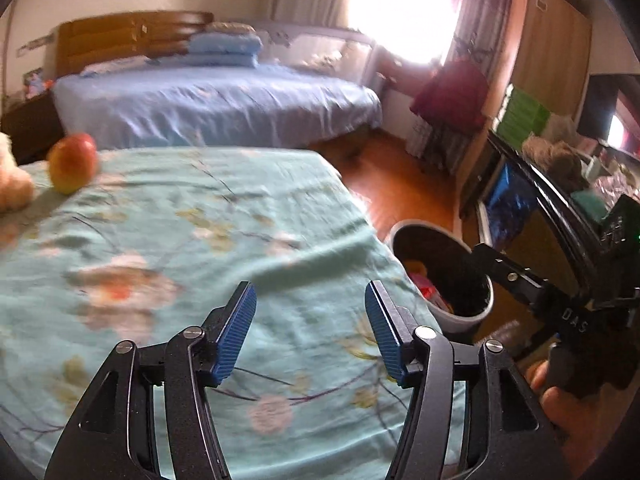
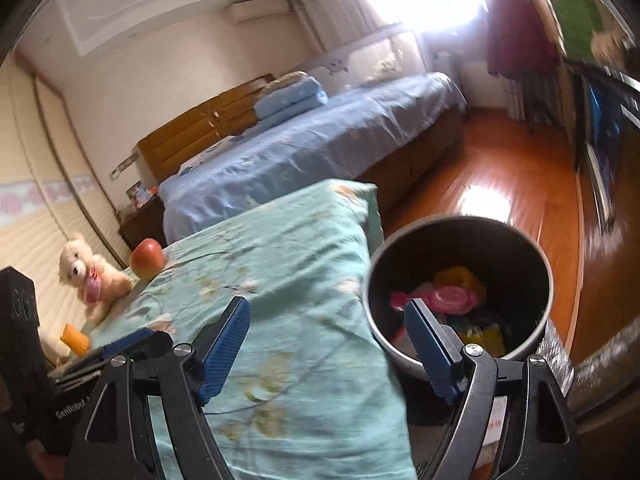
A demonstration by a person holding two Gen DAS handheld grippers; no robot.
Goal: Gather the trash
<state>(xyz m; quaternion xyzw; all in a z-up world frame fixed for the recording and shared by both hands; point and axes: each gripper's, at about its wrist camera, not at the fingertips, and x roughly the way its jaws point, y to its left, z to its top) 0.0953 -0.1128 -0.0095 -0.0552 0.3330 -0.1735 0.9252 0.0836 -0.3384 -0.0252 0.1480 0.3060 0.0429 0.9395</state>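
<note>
Both grippers (image 1: 310,308) (image 2: 330,320) gape empty; bin (image 2: 536,264) holds colourful wrappers (image 2: 452,298).

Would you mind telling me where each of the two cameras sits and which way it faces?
Left wrist: on the left gripper, looking down across the floral cloth toward the bed; its fingers, the right gripper and a hand show.
Right wrist: on the right gripper, over the cloth's edge and the bin; its fingers and the left gripper's side show.
Shared: cloth, apple, teddy bear, bin, bed, window.
</note>
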